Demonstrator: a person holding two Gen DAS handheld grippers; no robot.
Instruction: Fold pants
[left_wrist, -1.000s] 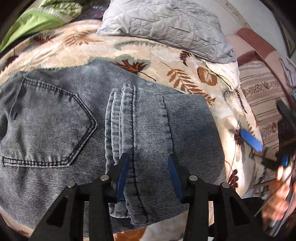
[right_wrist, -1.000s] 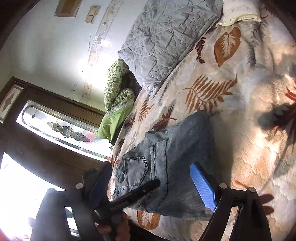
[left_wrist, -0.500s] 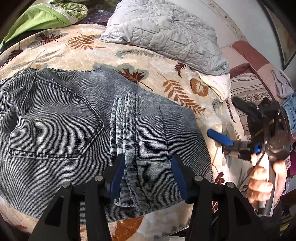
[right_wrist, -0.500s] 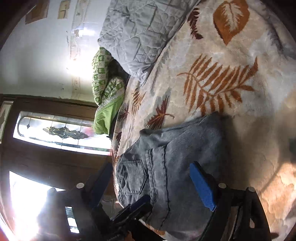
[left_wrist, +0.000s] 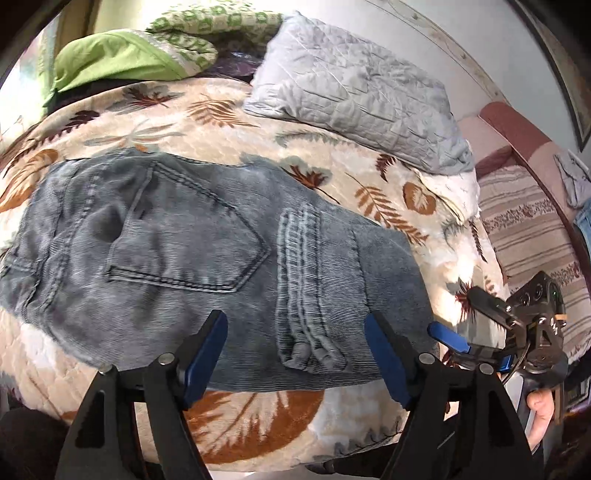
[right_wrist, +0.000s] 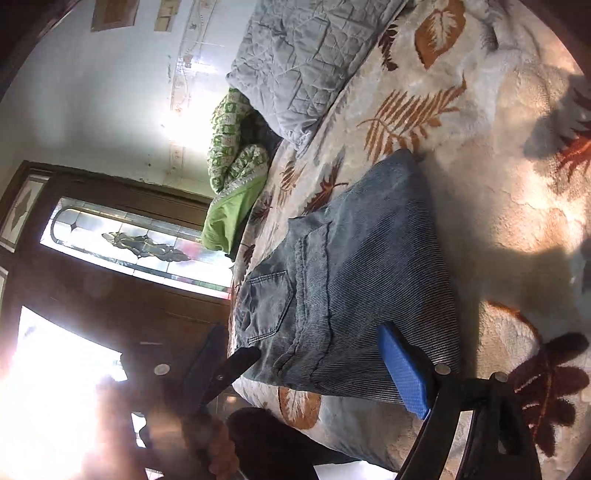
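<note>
Grey-blue denim pants (left_wrist: 207, 254) lie folded into a compact block on the leaf-patterned bedspread (left_wrist: 436, 221), back pocket up, with the leg hems stacked on top at the right. They also show in the right wrist view (right_wrist: 354, 273). My left gripper (left_wrist: 299, 354) is open and empty, just above the pants' near edge. My right gripper (right_wrist: 306, 365) is open and empty, near the pants' near right corner; it also shows in the left wrist view (left_wrist: 480, 332), off the right edge of the pants.
A grey quilted pillow (left_wrist: 362, 92) lies at the head of the bed. Green bedding (left_wrist: 118, 59) is piled at the far left. A striped pink sofa (left_wrist: 532, 229) stands right of the bed. A dark wooden door with a glass panel (right_wrist: 122, 243) shows in the right wrist view.
My left gripper has drawn back toward the bed's near edge, so more of the pants shows. My right gripper has swung lower and closer to the pants' right corner. The pants have not moved.
</note>
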